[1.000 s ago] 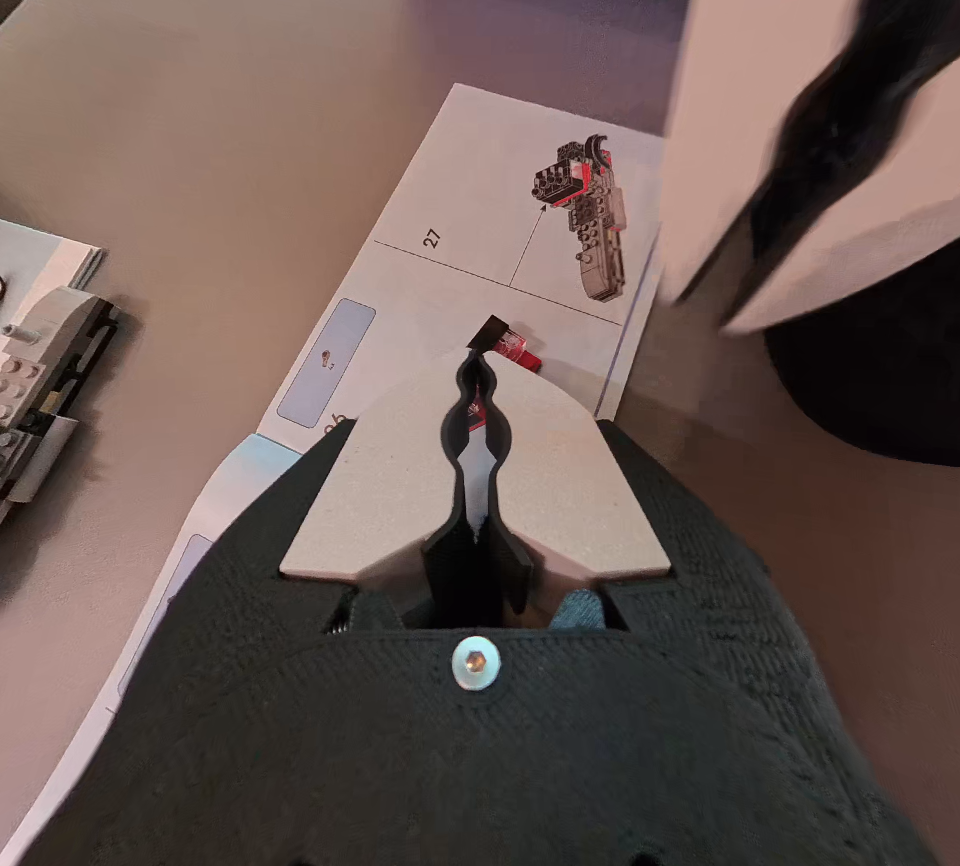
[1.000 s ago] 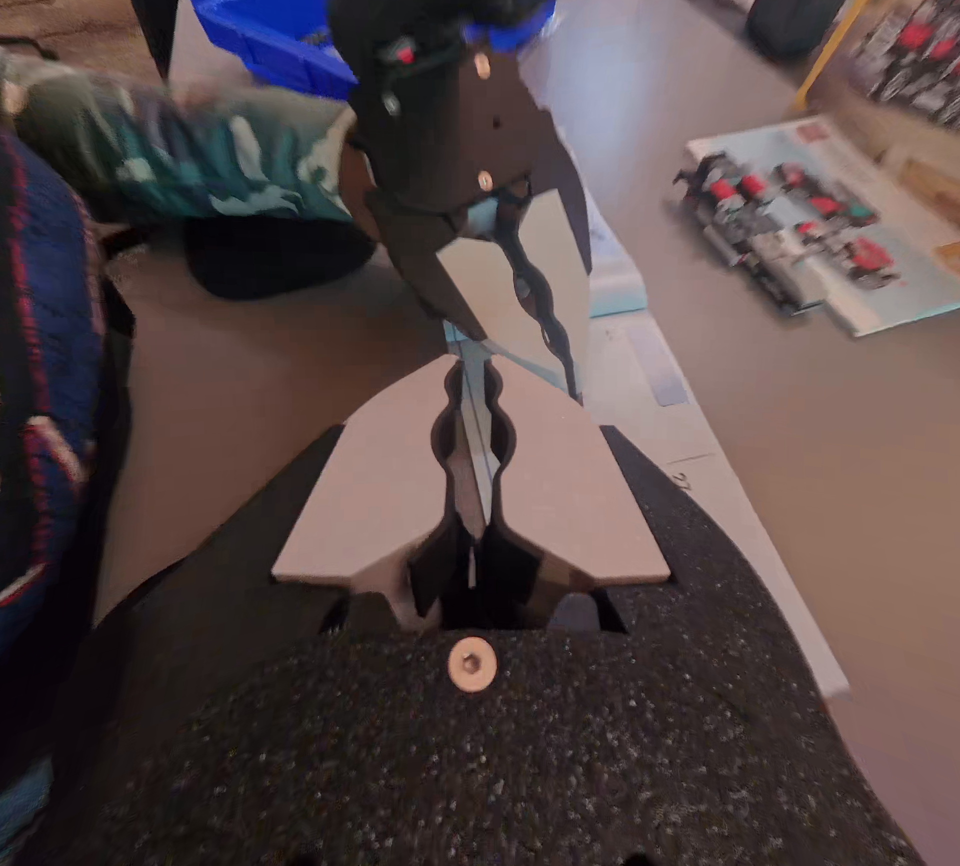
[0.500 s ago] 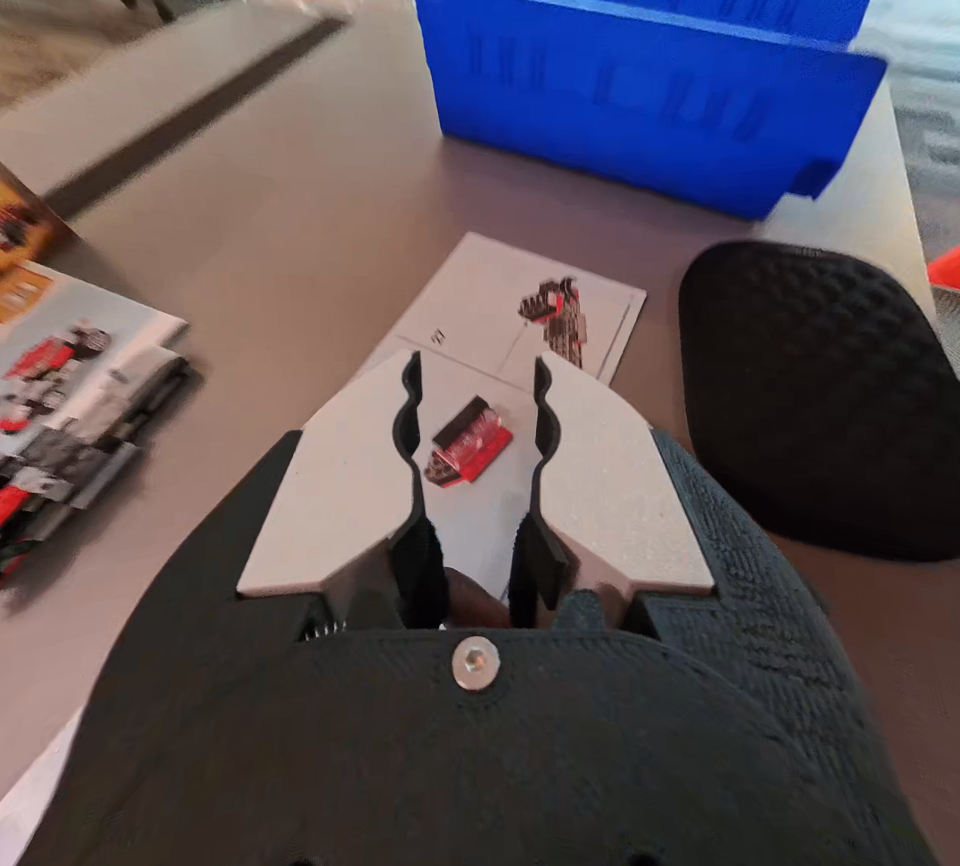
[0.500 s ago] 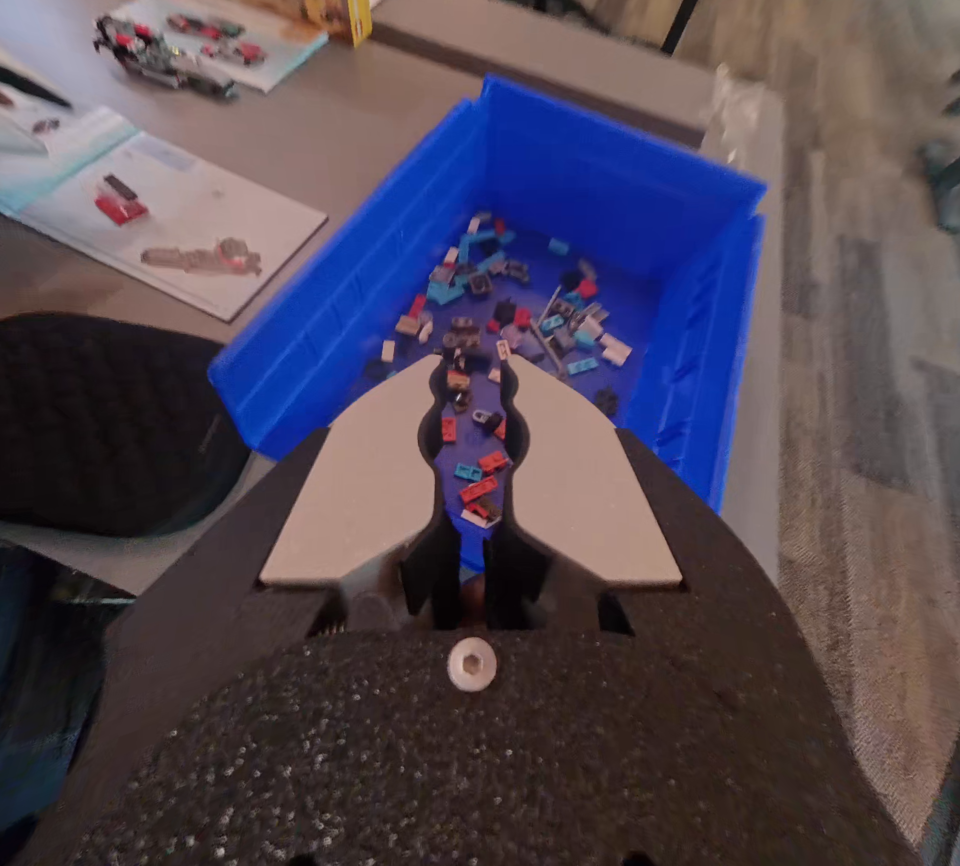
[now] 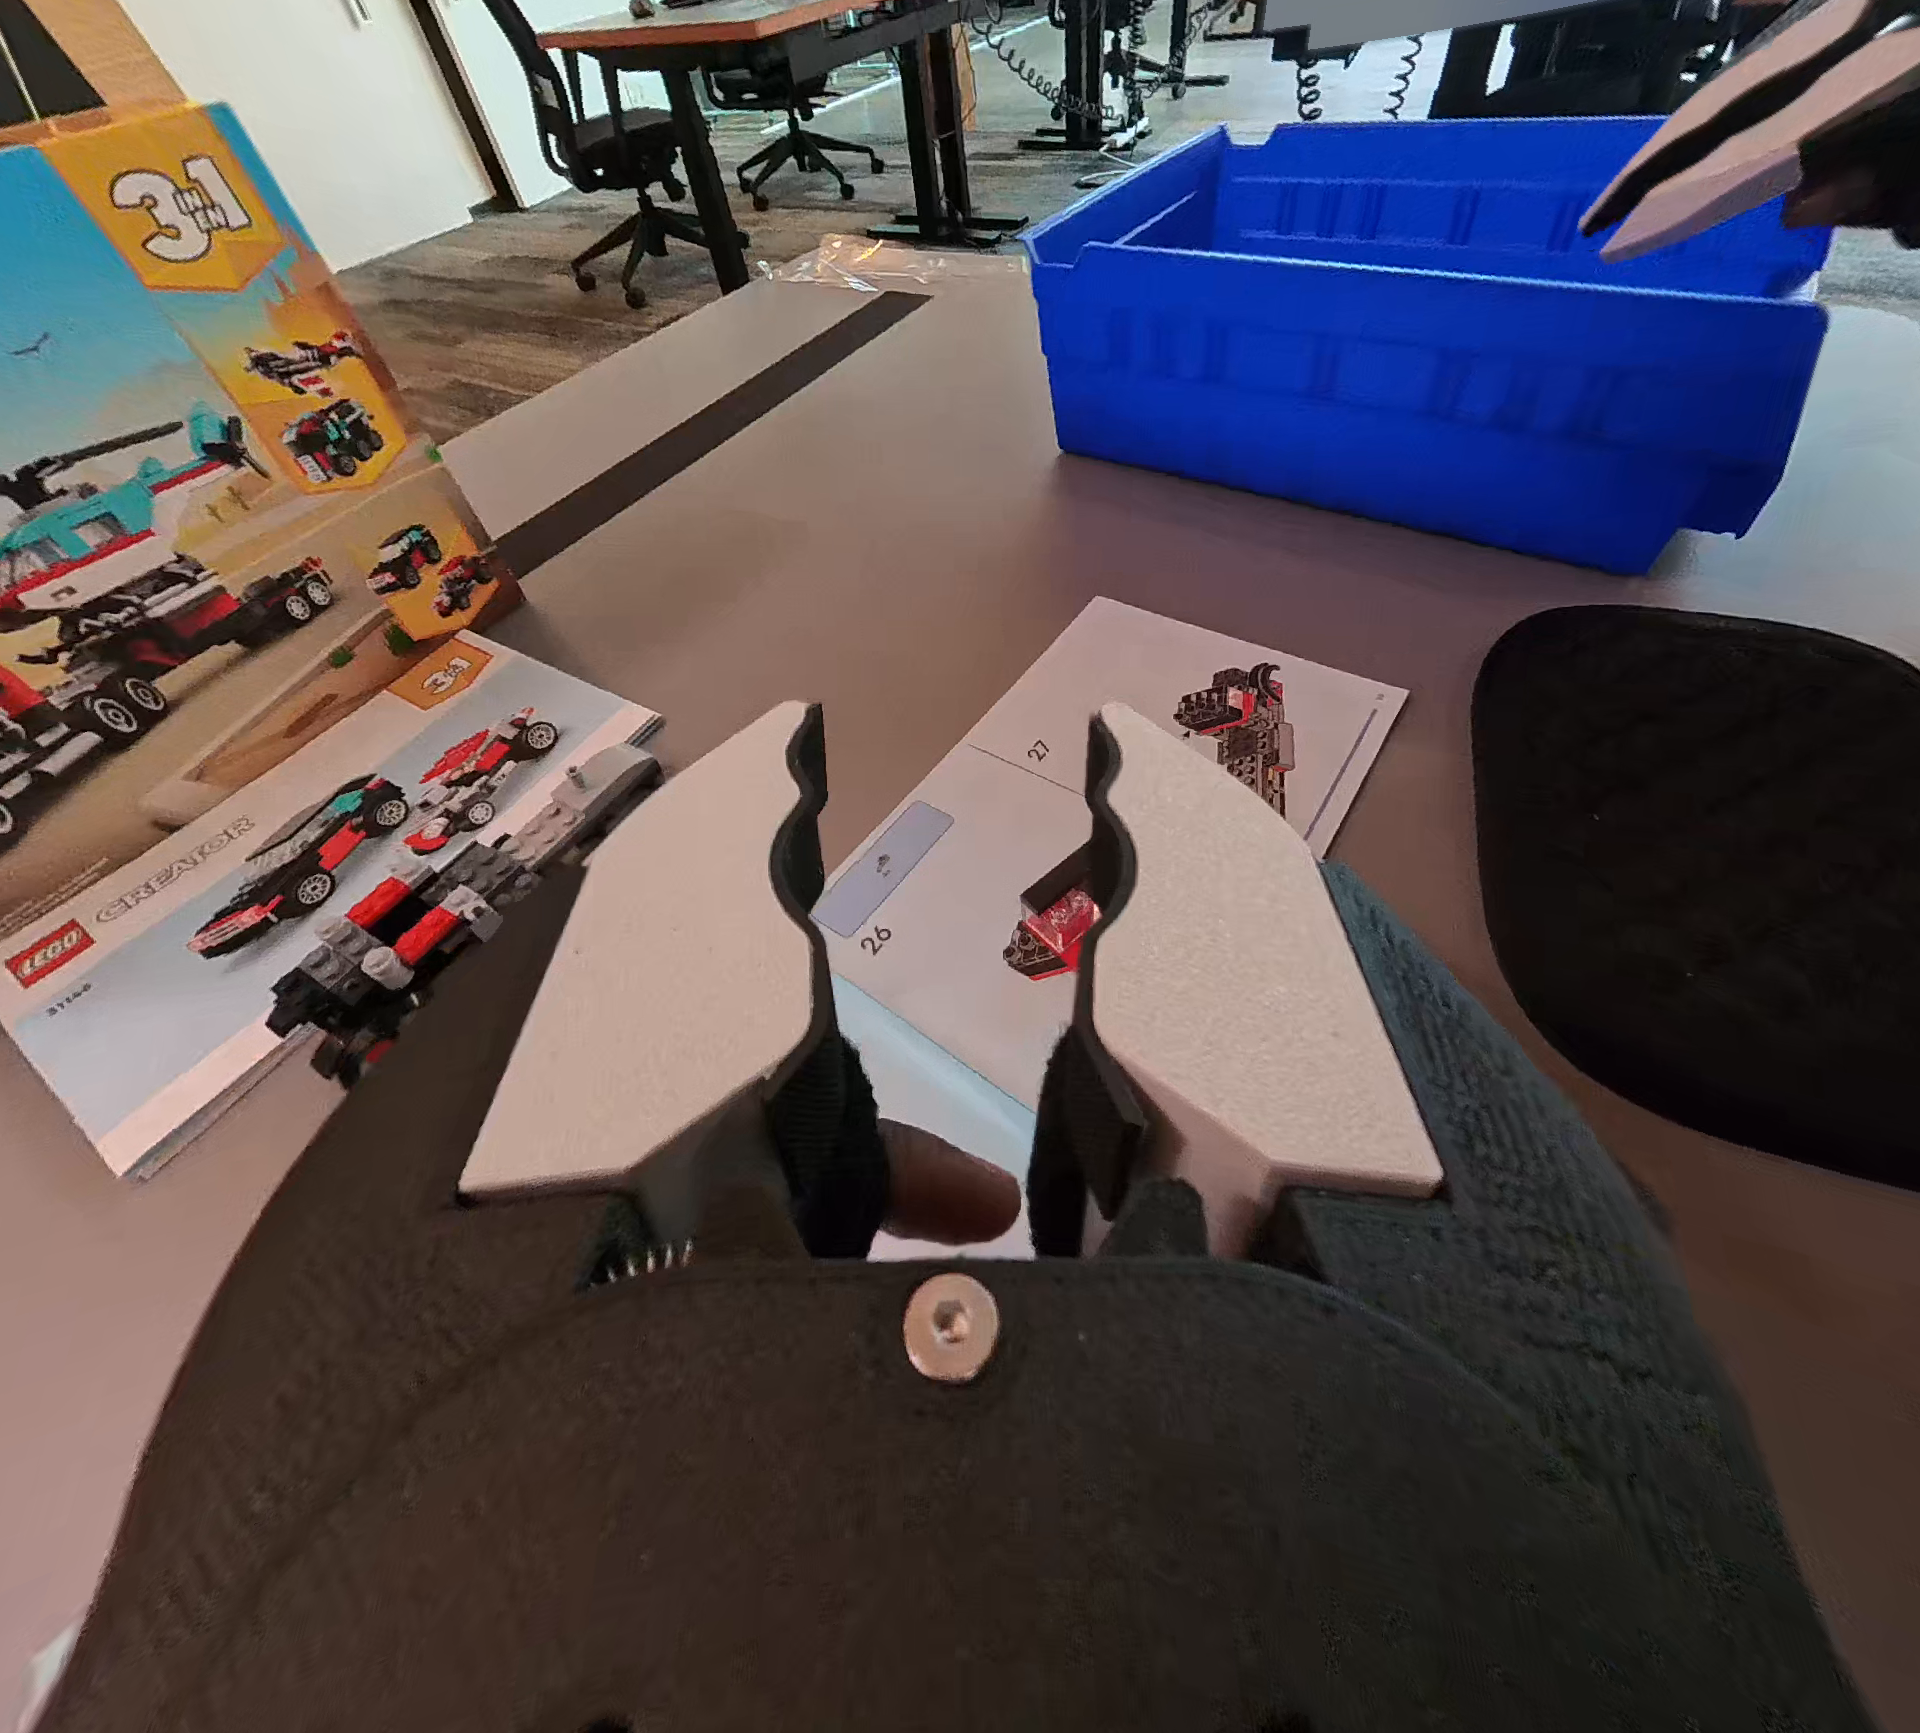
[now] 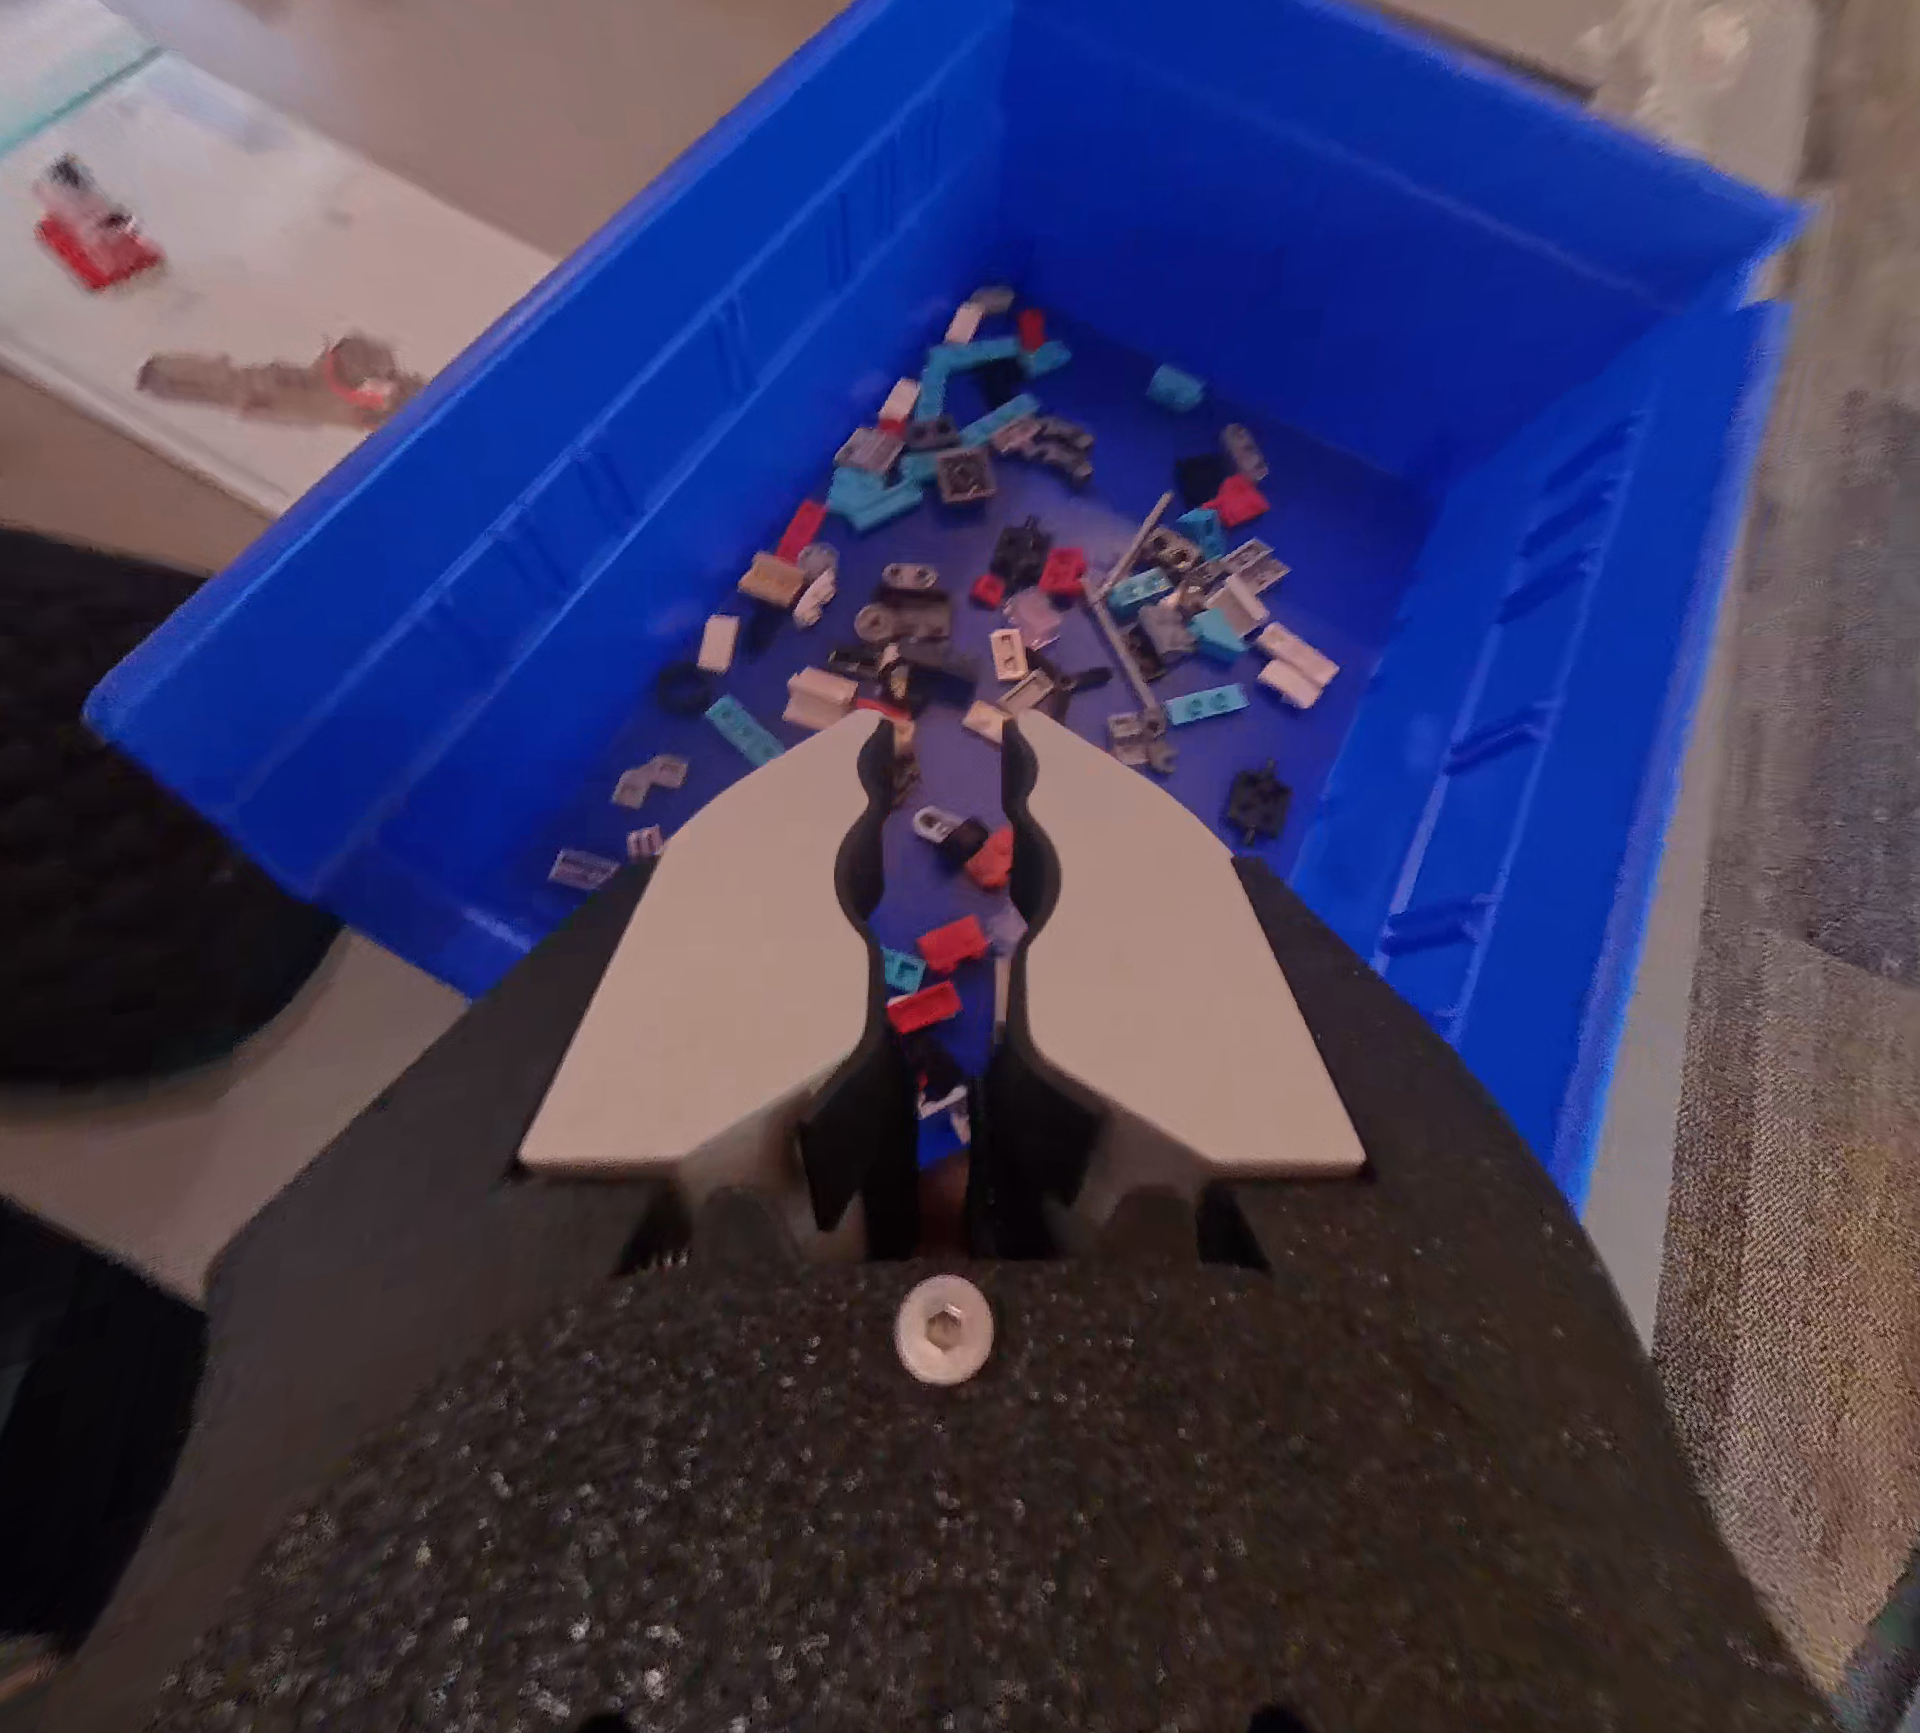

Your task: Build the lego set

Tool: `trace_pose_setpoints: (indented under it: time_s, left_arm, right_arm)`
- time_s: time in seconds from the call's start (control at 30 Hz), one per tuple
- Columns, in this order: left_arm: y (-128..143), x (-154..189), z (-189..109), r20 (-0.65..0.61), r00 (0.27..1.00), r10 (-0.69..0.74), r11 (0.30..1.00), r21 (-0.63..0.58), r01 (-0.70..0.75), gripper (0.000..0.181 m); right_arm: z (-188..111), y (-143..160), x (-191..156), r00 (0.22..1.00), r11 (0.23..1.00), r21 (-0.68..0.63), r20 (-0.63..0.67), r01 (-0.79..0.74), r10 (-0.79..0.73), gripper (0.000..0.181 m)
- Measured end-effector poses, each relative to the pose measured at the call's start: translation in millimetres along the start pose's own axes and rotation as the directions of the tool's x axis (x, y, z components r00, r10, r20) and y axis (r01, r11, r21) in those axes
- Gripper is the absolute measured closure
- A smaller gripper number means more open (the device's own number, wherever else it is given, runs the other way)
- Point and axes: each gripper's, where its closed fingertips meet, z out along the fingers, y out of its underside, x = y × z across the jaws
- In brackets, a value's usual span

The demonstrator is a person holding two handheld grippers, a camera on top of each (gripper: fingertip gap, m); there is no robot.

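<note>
My left gripper (image 5: 956,727) is open and empty, raised above the open instruction booklet (image 5: 1132,696). A small red and black lego sub-assembly (image 5: 1055,930) lies on that page, just inside my right finger; it also shows in the right wrist view (image 6: 94,229). My right gripper (image 6: 943,733) hovers over the blue bin (image 6: 582,478), its jaws a narrow gap apart and empty. Several loose lego pieces (image 6: 997,603) lie on the bin floor. The right gripper also shows in the left wrist view (image 5: 1745,156) above the bin (image 5: 1403,374).
A partly built grey, red and black model (image 5: 416,914) lies on a closed booklet (image 5: 156,987) at left. The lego box (image 5: 156,436) stands behind it. A black pad (image 5: 1714,873) lies at right. Office desks and chairs stand beyond the table. The gap from one gripper's tips to the other's is roughly 35 cm.
My left gripper opened, let go of the red and black sub-assembly on the page, and pulled back and up. My right gripper swung from beside the left one to above the blue bin.
</note>
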Motion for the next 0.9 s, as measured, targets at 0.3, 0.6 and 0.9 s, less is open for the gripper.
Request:
trace_pose_setpoints:
  time_s: [0.3,0.6,0.9]
  left_arm:
    - [9.3,10.7,4.6,-0.054,0.998,-0.010,0.999,-0.046,0.008,0.127]
    - [20.4,11.3,3.5,-0.067,0.997,-0.025,0.995,-0.093,0.019,0.121]
    - [22.2,6.1,-3.1,-0.036,0.999,0.005,0.994,-0.105,-0.009,0.121]
  right_arm:
    - [-0.3,26.7,0.2,0.998,0.993,-0.101,0.001,-0.055,0.055,0.138]
    - [-48.6,53.4,15.3,0.952,0.949,-0.151,-0.178,-0.276,0.249,0.145]
    - [-52.8,68.5,17.2,0.925,0.909,-0.215,-0.221,-0.356,0.310,0.143]
